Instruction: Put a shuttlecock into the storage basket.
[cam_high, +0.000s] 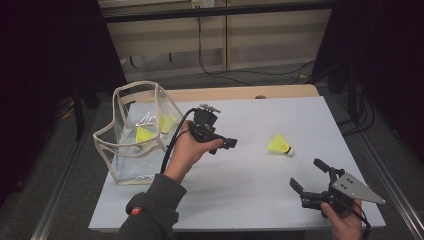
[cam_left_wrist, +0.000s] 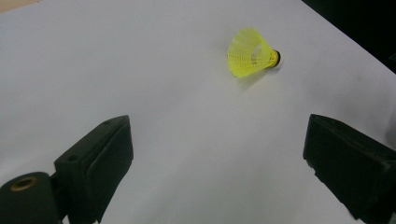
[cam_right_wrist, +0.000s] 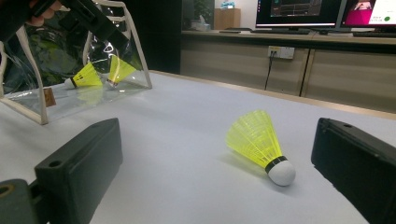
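A loose yellow shuttlecock (cam_high: 279, 145) with a white cork lies on its side on the pale table top (cam_high: 250, 200), right of centre. My left gripper (cam_high: 220, 136) hovers over the table's middle, beside a clear bag (cam_high: 131, 145). Its jaws stand wide open and empty, aimed toward the shuttlecock (cam_left_wrist: 252, 58) some way ahead. My right gripper (cam_high: 307, 175) is near the front right corner, open and empty. The shuttlecock (cam_right_wrist: 259, 143) lies just ahead of its jaws, cork end toward me. In the right gripper view, my left gripper (cam_right_wrist: 91, 18) hangs in front of the bag (cam_right_wrist: 42, 100).
The clear bag, trimmed in cream, stands open at the table's left and holds two more yellow shuttlecocks (cam_high: 144, 135) (cam_high: 167, 122). Cabinets (cam_right_wrist: 336, 70) with cables run along the far side. Dark floor drops off at the table's right edge (cam_high: 350, 150).
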